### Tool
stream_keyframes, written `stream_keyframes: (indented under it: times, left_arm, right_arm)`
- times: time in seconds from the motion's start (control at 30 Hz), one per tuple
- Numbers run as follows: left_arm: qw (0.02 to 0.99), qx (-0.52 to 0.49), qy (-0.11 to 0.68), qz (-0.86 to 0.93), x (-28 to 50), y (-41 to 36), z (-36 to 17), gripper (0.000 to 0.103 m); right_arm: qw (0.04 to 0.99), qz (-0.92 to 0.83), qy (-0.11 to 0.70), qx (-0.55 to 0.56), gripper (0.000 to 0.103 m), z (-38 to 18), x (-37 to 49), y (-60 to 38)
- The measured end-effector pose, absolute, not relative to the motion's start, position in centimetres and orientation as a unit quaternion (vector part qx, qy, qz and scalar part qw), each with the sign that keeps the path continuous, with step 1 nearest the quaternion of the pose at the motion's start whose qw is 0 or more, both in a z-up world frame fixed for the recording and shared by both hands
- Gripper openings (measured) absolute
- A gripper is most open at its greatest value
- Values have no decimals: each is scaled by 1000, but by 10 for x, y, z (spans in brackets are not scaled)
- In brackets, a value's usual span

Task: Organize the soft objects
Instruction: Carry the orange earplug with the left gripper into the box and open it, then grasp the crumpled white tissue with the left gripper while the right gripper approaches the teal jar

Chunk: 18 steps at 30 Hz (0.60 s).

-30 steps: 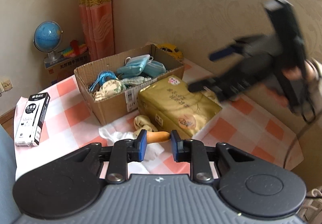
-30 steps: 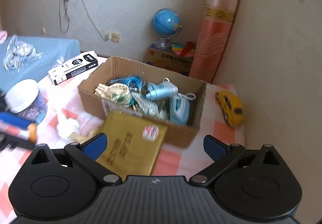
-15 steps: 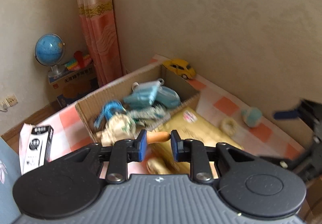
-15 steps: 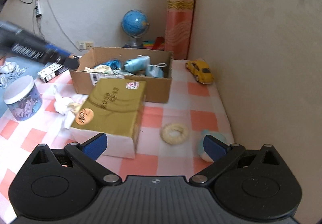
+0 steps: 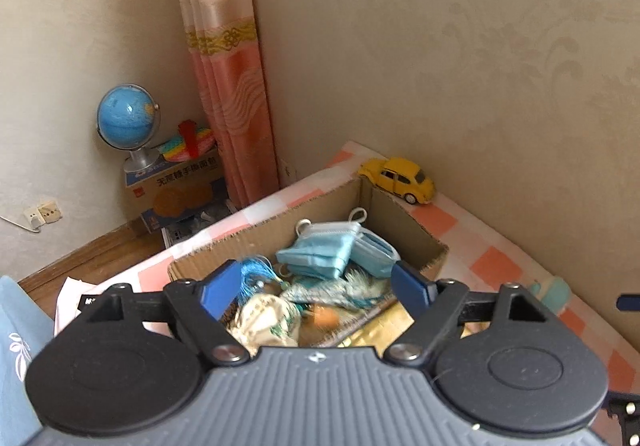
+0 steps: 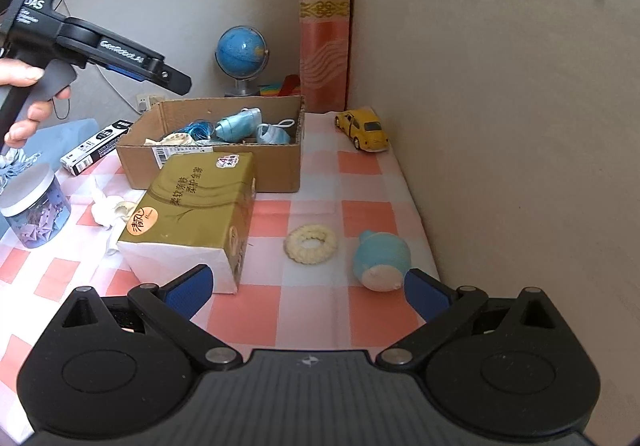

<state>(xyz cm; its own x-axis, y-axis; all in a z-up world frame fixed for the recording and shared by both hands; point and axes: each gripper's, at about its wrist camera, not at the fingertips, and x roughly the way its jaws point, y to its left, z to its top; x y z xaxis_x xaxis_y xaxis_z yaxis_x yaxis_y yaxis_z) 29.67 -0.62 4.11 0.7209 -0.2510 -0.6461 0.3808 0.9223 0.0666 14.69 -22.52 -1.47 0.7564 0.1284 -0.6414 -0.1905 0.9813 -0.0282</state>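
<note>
- Over the open brown cardboard box (image 5: 404, 224), at the far end of the checked pink-and-white surface (image 6: 316, 310): left tongs (image 5: 316, 288) hang with jaws spread wide, nothing between them.
- Directly below, inside the box: a small orange soft piece (image 5: 325, 318), blurred, lying on the pile. Judgement: it is in mid-drop or just landed; cannot tell which.
- Other box contents: pale blue pleated face masks (image 5: 320, 254), a blue tassel of thread (image 5: 256, 272), a cream drawstring cloth pouch (image 5: 264, 320), a teal-and-white feathery piece (image 5: 340, 290).
- Right tongs (image 6: 308, 288) are low over the near part of the surface, jaws spread, empty.
- Loose soft things outside the box: a cream knitted ring (image 6: 311, 244) between the gold tissue pack (image 6: 196, 213) and a light-blue plush ball with a cream end (image 6: 380, 260). The ball sits nearest the right edge, just ahead of the right tongs' right finger. A crumpled white cloth (image 6: 105, 210) lies left of the tissue pack.
- Step in hand (judgement): deposit by the left side; right side lining up on its next pick.
- Next move calls for: right tongs forward and down, centred on the ball or the ring, then closing gently since both will squash; afterwards a carry past the tissue pack to the box.
- Non-soft items, likely to stay: yellow toy car (image 6: 363, 129) at the far right corner, clear lidded jar (image 6: 34, 211) at the left edge.
</note>
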Motion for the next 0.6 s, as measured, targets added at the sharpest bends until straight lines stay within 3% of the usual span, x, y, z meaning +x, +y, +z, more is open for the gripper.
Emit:
stream_keyframes:
  times: [0.33, 0.6]
  left_arm:
    - [929, 86, 323, -156, 236, 4, 43, 100]
    - [926, 66, 345, -140, 178, 17, 21, 101]
  right_arm:
    - [937, 81, 336, -47, 103, -13, 134, -226]
    - [925, 74, 368, -61, 103, -34, 131, -227]
